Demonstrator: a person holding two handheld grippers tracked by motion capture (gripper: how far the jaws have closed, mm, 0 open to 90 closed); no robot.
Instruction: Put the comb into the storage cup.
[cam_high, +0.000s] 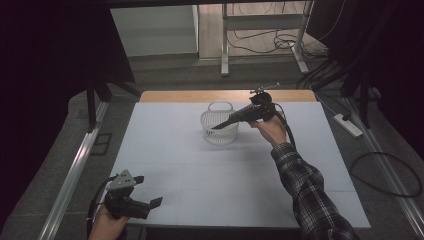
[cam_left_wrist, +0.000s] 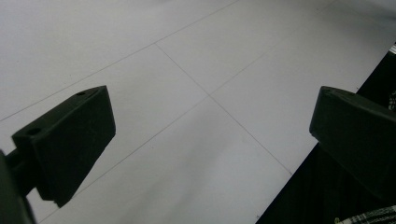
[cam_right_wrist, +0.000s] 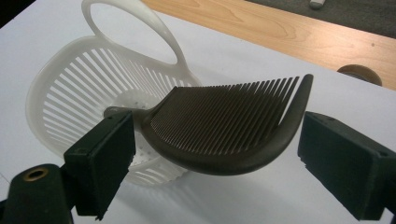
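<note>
White tabletop (cam_high: 200, 185), and our right gripper (cam_right_wrist: 210, 154) has its jaws spread around a dark curved plastic comb (cam_right_wrist: 224, 126) propped in the white slotted plastic basket (cam_high: 218, 126) at 12 o'clock, probably mid-drop. Left gripper (cam_high: 145, 204) gapes empty at 7.

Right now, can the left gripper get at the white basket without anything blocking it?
Probably yes. The left gripper sits open at the table's near left edge, with bare white surface between it and the basket. The right gripper and its comb crowd the basket's right side.
</note>
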